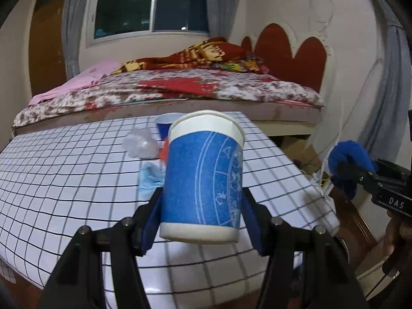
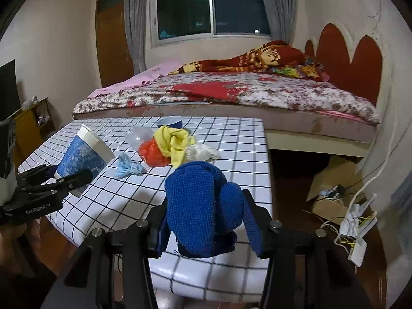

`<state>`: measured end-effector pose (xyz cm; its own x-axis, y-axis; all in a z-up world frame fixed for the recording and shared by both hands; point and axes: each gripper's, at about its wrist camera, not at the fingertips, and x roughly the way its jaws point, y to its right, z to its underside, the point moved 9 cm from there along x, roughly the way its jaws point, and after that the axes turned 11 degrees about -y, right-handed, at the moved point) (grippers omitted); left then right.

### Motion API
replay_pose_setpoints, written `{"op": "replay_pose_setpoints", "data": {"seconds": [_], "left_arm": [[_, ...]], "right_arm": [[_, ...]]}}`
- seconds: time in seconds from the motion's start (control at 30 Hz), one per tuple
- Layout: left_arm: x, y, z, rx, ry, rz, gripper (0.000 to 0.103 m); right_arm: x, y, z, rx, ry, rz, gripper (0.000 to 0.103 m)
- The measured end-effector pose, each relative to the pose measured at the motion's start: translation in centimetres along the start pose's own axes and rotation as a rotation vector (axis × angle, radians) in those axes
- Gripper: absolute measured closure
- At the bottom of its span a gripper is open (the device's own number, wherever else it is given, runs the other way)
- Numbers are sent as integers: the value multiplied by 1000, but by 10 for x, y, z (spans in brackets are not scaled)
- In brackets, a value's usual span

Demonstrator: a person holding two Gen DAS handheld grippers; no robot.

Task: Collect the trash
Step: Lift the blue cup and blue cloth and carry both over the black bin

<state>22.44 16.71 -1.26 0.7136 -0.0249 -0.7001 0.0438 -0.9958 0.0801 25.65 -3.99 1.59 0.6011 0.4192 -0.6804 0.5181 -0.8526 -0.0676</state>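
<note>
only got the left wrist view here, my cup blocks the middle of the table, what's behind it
Observer: A yellow cloth lies heaped there, on an orange bag.
Operator: anything right of that
Observer: A white crumpled wad lies against the yellow cloth's right side.
Operator: what's the right gripper got, i just see blue fuzz
Observer: The right gripper is shut on a blue knitted cloth, above the table's near edge.
Operator: and my cup
Observer: The paper cup tilts, its mouth away from the left gripper.
</note>
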Motion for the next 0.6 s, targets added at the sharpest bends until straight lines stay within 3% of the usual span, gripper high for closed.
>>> {"op": "replay_pose_setpoints", "data": {"seconds": [0.6], "left_arm": [[-7, 114, 25, 140, -22, 94, 44]], "right_arm": [[-65, 90, 79, 110, 28, 94, 52]]}}
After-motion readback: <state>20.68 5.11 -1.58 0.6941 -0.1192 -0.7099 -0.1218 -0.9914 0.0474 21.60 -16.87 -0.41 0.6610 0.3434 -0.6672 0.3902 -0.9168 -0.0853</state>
